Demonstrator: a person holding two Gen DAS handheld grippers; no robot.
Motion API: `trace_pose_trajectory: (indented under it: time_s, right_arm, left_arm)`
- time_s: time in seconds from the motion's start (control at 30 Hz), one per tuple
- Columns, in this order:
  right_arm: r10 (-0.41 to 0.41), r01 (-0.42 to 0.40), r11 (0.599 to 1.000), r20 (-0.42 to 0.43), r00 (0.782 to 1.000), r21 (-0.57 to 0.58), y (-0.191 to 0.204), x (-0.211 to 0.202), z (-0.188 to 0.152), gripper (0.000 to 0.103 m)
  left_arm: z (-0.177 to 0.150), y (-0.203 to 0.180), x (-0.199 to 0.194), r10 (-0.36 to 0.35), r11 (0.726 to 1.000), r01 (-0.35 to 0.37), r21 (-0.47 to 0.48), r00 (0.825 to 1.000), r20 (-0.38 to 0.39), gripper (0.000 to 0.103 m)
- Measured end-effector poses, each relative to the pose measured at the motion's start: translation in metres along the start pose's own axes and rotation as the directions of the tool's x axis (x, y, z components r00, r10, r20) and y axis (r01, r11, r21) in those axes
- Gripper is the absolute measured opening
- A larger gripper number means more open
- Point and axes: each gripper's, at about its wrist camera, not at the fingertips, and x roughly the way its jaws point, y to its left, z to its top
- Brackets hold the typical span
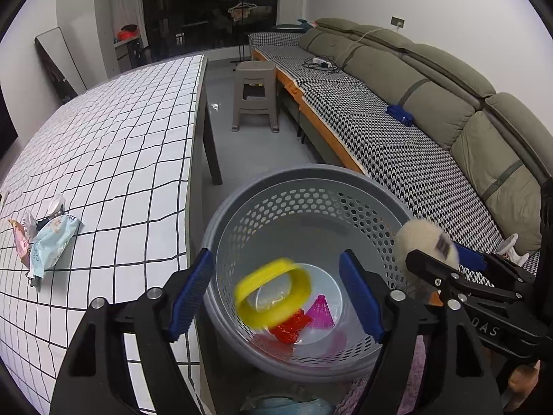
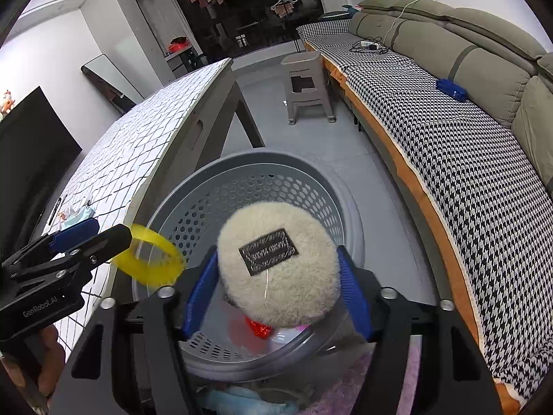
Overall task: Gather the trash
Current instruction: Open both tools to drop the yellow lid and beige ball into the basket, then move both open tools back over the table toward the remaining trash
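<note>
Left gripper spread wide, nothing clamped; yellow ring blurred, loose between pads above grey basket; right gripper parted around fluffy pad, contact unclear; wrappers left on table.

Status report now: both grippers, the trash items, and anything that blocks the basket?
Left gripper open, yellow ring dropping free. Right gripper open around fluffy round pad. Grey basket below, nothing blocking. Wrappers remain on table.

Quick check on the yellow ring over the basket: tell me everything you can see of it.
The yellow ring is a flat-walled hoop, plastic by its look, with what seems a clear film across its opening. It is motion-blurred and tilted, apparently in mid-air above the grey perforated basket, between the left gripper's open jaws; neither pad visibly touches it.
</note>
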Motion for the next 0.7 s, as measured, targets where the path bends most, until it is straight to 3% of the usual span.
trace_pose_trajectory:
  time_s: [0.7]
  right_arm:
    - [-0.006,0.006,1.0,0.03,1.0,0.002,0.007,-0.009,-0.004,0.08]
  left_arm:
    - [-0.002,0.012,-0.012,0.017,0.999,-0.016,-0.036,1.0,0.024,0.08]
